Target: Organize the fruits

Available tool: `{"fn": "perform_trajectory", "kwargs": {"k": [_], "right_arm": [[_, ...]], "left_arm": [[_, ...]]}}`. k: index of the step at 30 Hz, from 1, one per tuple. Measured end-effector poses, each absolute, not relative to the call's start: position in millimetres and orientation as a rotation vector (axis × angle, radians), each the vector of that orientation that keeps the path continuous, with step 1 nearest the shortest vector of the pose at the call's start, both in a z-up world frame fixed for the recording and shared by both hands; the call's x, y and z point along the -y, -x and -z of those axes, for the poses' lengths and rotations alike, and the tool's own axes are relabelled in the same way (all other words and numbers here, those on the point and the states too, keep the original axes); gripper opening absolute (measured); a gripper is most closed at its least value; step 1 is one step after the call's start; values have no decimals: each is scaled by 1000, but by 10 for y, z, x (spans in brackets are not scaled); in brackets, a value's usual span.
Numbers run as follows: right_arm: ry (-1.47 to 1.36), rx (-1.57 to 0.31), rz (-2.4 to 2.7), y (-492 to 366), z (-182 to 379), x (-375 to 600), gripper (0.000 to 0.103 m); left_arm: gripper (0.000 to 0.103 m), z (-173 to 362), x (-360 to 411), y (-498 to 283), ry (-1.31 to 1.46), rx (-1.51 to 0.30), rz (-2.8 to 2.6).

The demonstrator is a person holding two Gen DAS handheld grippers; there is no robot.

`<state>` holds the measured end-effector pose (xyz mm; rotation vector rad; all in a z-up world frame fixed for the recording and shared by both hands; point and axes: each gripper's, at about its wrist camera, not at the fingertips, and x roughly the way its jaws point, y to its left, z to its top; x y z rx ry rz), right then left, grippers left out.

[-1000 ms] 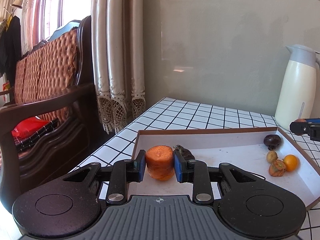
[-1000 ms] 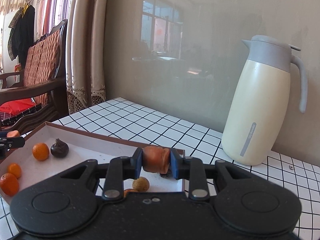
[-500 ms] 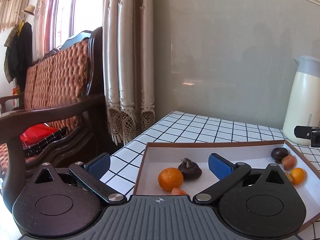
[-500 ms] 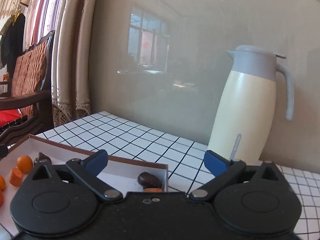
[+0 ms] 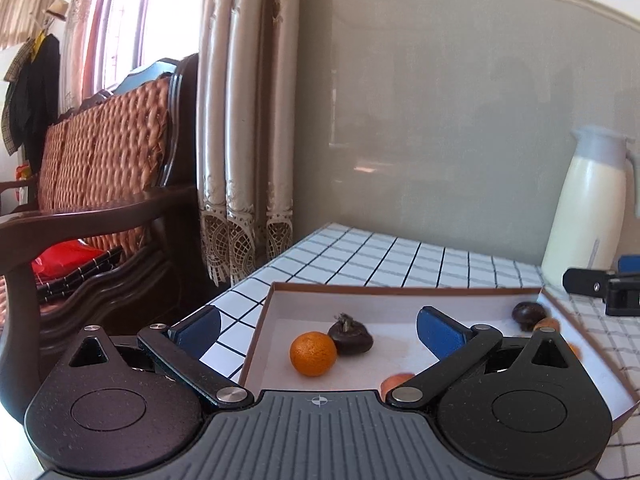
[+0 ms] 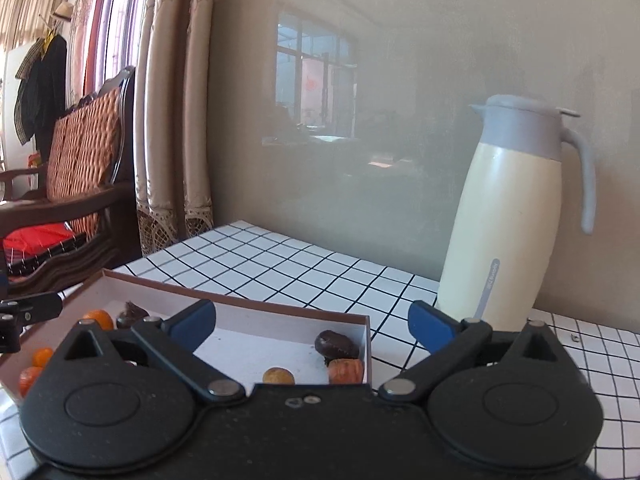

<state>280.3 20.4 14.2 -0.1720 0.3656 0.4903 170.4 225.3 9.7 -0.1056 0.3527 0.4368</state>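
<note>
A: Gripper state?

B: Both released. Left gripper has its jaws spread wide with nothing between the pads. Right gripper is the same, wide apart and empty.

A: Where's the fruit relative to them?

B: All of it lies in the shallow box on the checked tabletop. In the left wrist view, a tangerine and a dark mangosteen sit between and beyond the open pads, touching or nearly so; neither touches a pad. An orange piece peeks out just past the gripper body, near the right finger.

A: Right side?

B: In the right wrist view, the box's far right corner lies between the pads. There a dark fruit, a reddish-orange fruit just near of it, and a small yellow-brown round fruit to their left. None is in contact with the pads.

A: Counts?

B: One box. Left end, in the right wrist view: three small orange fruits plus one dark one, partly hidden by the left finger. Right end: three fruits. Any more behind the gripper bodies I can't tell.

A: Anything else on the table?

B: One cream jug with a grey lid, upright, right of the box and apart from it.
</note>
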Motion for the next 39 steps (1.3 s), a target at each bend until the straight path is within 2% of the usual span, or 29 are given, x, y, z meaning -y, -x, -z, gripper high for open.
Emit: {"fn": "perform_trajectory", "kwargs": {"k": [16,31,39], "right_arm": [[143,-321,-464,-1265,-587,537,97],[160,-328,-395,-304,-381,907,97],[135,-337,-363,-204,-198,926,97]], "left_arm": [[103,-481,-1481,-442,68,-291,-345],[103,-441,-1015,536,54,-235,-267],[103,-226,-820,666,-17,-233,-245]]}}
